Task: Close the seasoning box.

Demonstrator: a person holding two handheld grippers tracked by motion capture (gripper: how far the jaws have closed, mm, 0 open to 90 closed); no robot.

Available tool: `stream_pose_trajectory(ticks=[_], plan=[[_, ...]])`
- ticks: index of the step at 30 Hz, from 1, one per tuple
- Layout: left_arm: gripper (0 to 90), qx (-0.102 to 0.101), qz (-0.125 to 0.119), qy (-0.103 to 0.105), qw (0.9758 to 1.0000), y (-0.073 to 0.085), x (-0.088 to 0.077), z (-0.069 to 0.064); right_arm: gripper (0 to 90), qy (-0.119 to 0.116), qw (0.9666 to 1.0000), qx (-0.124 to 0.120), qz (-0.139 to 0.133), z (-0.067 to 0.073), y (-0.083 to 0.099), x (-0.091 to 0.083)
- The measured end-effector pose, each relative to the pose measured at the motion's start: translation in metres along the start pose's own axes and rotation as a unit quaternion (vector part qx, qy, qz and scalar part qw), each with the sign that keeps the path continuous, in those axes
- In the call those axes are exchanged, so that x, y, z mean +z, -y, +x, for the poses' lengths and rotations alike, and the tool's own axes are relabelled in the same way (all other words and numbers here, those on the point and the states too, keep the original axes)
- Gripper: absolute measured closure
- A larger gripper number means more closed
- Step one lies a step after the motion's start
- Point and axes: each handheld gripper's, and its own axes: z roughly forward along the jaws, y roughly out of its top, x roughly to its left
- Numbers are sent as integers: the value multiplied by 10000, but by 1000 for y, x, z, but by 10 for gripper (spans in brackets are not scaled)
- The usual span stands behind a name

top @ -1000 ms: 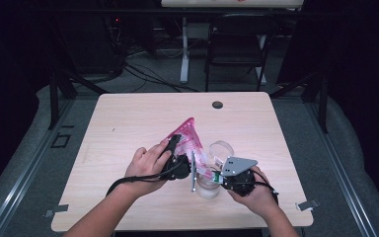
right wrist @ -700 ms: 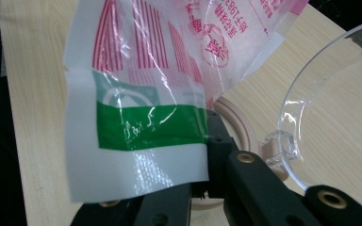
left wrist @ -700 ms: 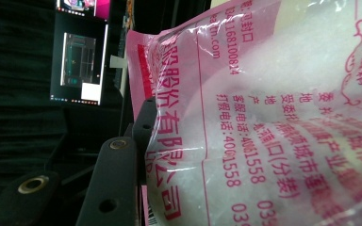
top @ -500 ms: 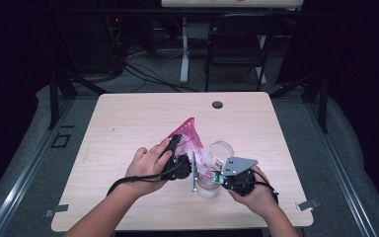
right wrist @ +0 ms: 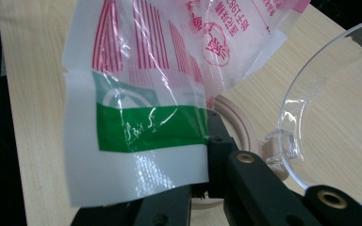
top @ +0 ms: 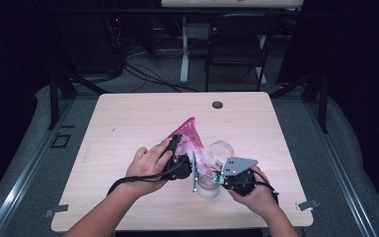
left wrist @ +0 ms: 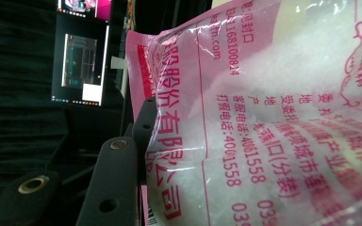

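Observation:
A pink printed bag of white grains [top: 189, 137] hangs tilted over a clear jar [top: 208, 189] near the table's front edge. My left gripper [top: 193, 170] is shut on the bag's body; in the left gripper view the bag [left wrist: 273, 117] bulges against the one black jaw that shows, and the other jaw is hidden behind it. My right gripper [top: 214, 174] is shut on the bag's lower white and green edge [right wrist: 136, 141], just above the jar's wooden rim [right wrist: 238, 123]. The jar's clear hinged lid [right wrist: 330, 117] stands open to the right.
The light wooden table [top: 128, 118] has a round cable hole [top: 217, 104] near its far edge. A dark chair [top: 237, 47] and cables stand on the floor behind it. A lit monitor [left wrist: 80, 66] appears in the left gripper view.

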Motion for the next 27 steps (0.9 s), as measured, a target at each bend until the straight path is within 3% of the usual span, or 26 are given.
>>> stream_pose_trajectory(ticks=[27], plan=[[605,41,-4,11,10000,-1,0,0,900,1,10000,-2,66,-1,2,1]])
